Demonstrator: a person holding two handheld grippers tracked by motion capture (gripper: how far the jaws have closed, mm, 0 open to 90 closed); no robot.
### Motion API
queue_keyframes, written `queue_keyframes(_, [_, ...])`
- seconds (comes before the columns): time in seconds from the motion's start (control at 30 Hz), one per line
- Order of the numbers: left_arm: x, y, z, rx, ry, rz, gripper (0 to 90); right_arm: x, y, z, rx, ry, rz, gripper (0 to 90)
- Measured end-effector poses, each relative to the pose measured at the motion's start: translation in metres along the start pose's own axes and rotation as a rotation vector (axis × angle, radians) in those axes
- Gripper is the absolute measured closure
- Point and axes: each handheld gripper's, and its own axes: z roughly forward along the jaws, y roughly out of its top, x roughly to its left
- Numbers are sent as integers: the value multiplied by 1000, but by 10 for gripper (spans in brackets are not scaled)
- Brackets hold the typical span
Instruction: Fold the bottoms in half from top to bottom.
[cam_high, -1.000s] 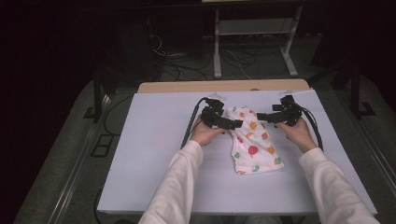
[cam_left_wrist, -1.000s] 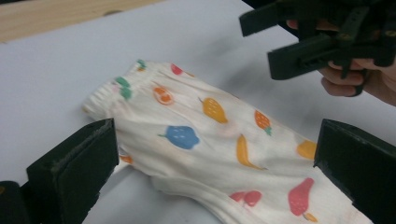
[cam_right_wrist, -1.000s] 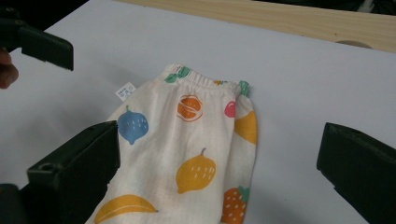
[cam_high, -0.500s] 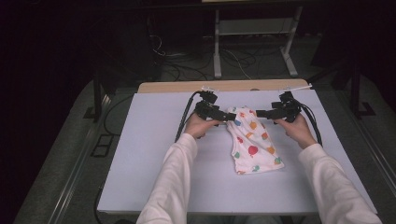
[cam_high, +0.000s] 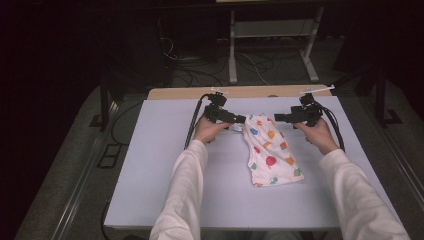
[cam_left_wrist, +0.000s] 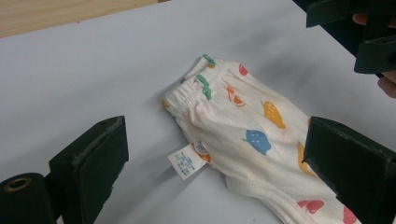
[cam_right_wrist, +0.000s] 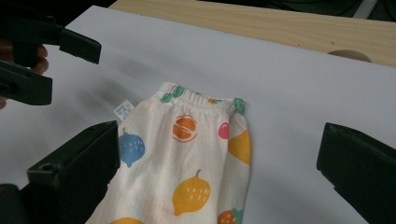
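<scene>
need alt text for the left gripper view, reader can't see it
A small white folded garment printed with coloured fruit lies on a pale table, its elastic waistband toward the top and a white care label sticking out at its near edge. The left gripper frames it with jaws open, touching nothing.

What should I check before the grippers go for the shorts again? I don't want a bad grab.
1. Left gripper open, nothing between its jaws: ok; they have just closed a little.
2. Right gripper open and empty: ok.
3. Shorts lying flat on the table, free of both grippers: ok.
4. Waistband in reach, between the two grippers: ok.
5. Label sticking out at the side, clear of the jaws: ok.
6. Layers underneath lying smooth: cannot tell.
</scene>
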Motion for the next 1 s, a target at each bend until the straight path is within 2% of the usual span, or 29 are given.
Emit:
queue_keyframes(0.17, [7, -3, 5, 15, 14, -24, 96, -3, -1, 6, 15, 1, 16, 0])
queue_keyframes(0.27, [10, -5, 9, 31, 7, -33, 111, -7, -3, 11, 25, 0, 24, 0])
queue_keyframes(0.37, [10, -6, 14, 31, -7, -44, 115, -10, -5, 15, 38, -3, 28, 50])
queue_keyframes(0.5, [8, -7, 21, 38, -16, -39, 127, -12, -6, 20, 39, 2, 32, 99])
queue_keyframes(0.7, [10, -10, 28, 55, -9, -42, 145, -12, -8, 29, 48, 7, 33, 136])
queue_keyframes(0.83, [11, -11, 33, 48, -20, -65, 168, -12, -10, 33, 61, -4, 30, 142])
queue_keyframes(1.0, [11, -12, 38, 39, -36, -78, 256, -13, -11, 39, 68, -6, 34, 145])
